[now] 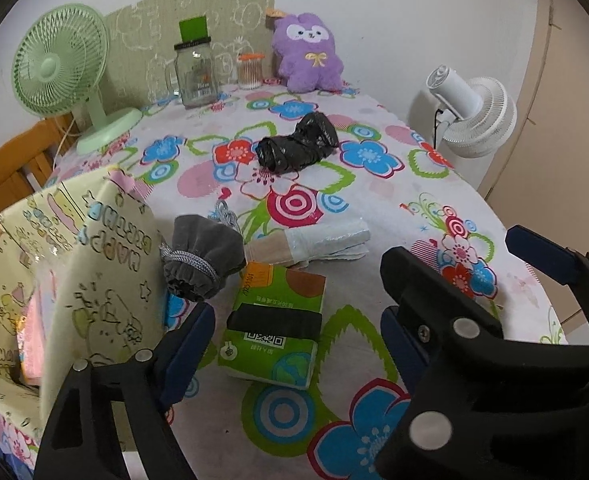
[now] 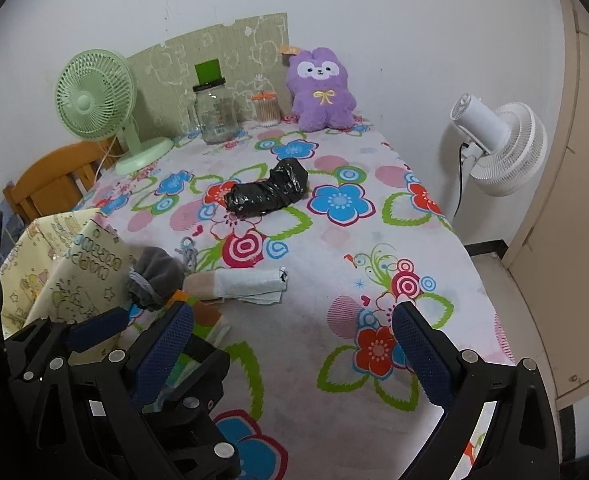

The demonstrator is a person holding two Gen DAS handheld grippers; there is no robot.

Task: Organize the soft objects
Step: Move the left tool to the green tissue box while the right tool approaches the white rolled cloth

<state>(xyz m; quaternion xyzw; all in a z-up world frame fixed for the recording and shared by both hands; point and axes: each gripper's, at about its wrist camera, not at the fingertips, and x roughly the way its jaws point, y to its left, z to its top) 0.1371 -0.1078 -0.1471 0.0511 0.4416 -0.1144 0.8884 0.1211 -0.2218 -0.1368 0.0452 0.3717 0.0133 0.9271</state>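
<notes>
My left gripper [image 1: 298, 332] hangs spread wide, gripping nothing, with the tissue pack [image 1: 274, 324] lying flat on the table [image 1: 374, 208] right between its fingers. Just beyond it sit the grey pouch [image 1: 200, 258] and the white roll [image 1: 326, 242]; the black roll [image 1: 296, 144] lies well ahead. The bag [image 1: 66, 264] stands just off my left finger. My right gripper [image 2: 294, 352] is likewise spread and empty, over bare cloth. I'd judge the pack comes first: drop straight, square the pads on its long sides, squeeze gently, then swing left into the bag's mouth.
</notes>
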